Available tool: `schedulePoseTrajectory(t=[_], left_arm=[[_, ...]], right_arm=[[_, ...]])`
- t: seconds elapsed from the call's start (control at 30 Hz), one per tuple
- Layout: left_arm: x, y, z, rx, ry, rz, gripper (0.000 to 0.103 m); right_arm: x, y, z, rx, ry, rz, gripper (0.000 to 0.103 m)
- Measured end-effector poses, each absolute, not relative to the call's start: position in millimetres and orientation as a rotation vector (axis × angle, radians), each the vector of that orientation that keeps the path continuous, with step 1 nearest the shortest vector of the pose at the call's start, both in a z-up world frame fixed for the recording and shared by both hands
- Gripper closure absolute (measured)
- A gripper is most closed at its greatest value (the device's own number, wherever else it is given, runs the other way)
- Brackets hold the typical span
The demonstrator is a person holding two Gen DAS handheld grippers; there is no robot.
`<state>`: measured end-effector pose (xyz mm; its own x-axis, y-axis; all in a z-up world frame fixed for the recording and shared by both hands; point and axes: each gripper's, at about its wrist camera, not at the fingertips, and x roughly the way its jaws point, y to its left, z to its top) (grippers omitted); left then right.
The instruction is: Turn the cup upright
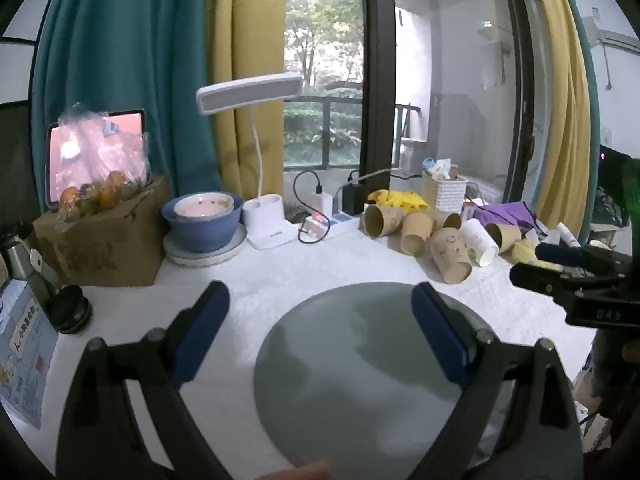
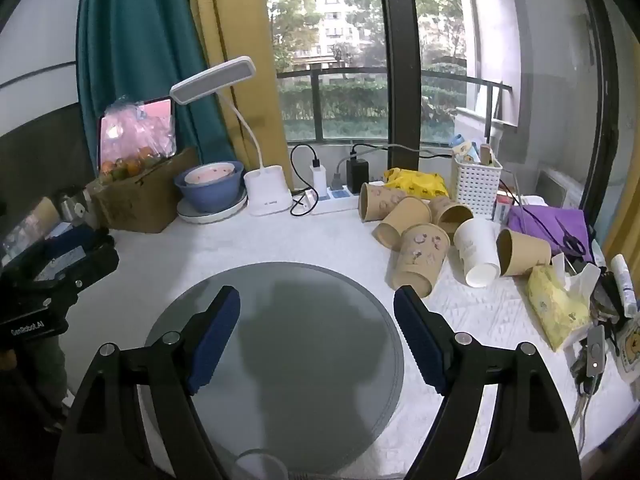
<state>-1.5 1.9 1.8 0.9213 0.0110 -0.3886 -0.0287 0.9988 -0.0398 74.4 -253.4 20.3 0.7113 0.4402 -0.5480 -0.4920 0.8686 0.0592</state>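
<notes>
Several paper cups lie on their sides in a pile at the right of the white table: brown patterned cups (image 2: 420,260) (image 1: 450,256), a white cup (image 2: 478,256) (image 1: 480,242) and a plain brown cup (image 2: 522,252). A grey round mat (image 2: 320,288) (image 1: 360,352) lies in the middle. My left gripper (image 1: 320,300) is open and empty above the mat's left part. My right gripper (image 2: 316,304) is open and empty above the mat, left of the pile. A clear cup rim (image 2: 260,464) shows at the bottom edge of the right wrist view.
A white desk lamp (image 2: 268,192), a blue bowl on a plate (image 2: 210,190), a cardboard box with fruit (image 2: 140,196), a power strip (image 2: 332,196), a white basket (image 2: 476,188), a purple cloth with scissors (image 2: 560,224) and a yellow tissue pack (image 2: 556,308) ring the table.
</notes>
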Motion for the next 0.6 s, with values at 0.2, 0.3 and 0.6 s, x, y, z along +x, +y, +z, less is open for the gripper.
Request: schedulePoseTrajectory(t=[0.2,0.3,0.6], left_arm=[[-1.6,-6.5,3.2,-0.034,0.402,0.019,0.01],[0.5,-6.1,2.4,-0.041,0.406,0.015,0.01],[4.0,-3.8,5.8,-0.043,0.402,0.014,0.01]], right_arm=[[75.1,-253.2,20.6,-0.08,0.588,0.52,0.021],[75.8,-252.4,21.3,-0.081,0.584,0.519,0.021],[75.6,-251.6,23.0,-0.077,0.583,0.518,0.021]])
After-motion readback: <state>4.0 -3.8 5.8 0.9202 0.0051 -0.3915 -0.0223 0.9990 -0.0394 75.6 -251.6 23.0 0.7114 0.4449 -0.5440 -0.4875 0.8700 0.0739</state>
